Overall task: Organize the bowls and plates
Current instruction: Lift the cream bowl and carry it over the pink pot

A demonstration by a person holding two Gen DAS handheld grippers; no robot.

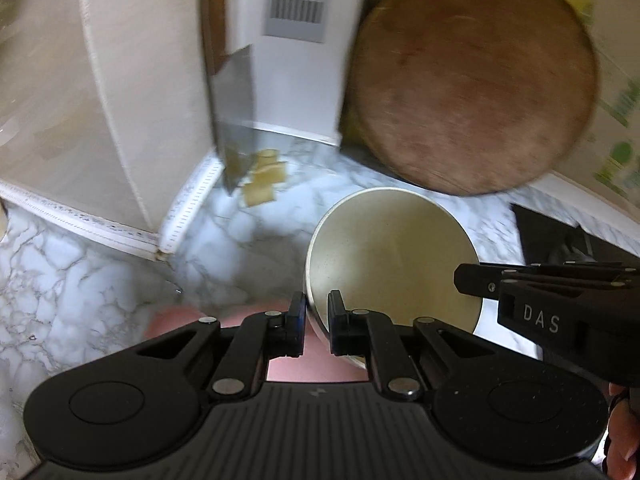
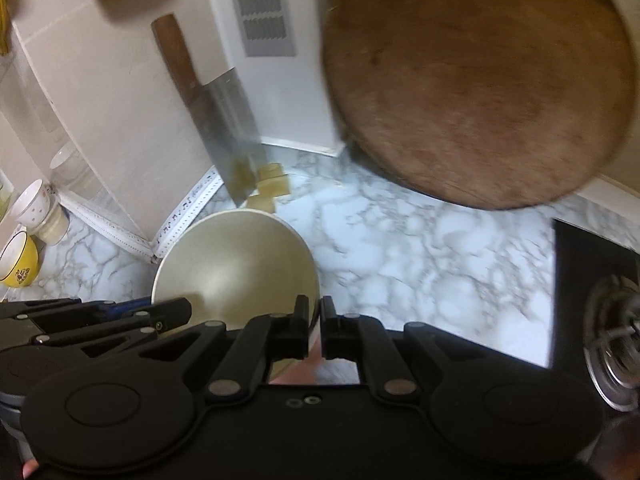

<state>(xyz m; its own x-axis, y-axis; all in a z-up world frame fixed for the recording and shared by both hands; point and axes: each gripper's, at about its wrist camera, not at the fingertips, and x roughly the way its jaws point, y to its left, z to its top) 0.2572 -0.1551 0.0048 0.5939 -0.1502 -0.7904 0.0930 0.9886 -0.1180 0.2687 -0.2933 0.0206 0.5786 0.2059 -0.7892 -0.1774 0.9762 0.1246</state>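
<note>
Cream bowl [image 1: 390, 260] held above marble counter [image 1: 80, 300], rim clamped on opposite sides by left gripper [image 1: 316, 320] and right gripper [image 2: 314, 328]. Advisable: keep both level, move together, clear of cutting board [image 1: 472, 88].

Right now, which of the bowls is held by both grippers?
The plain cream bowl, clamped at opposite rim edges; the yellow bowl and white patterned cup sit untouched by the wall.
</note>
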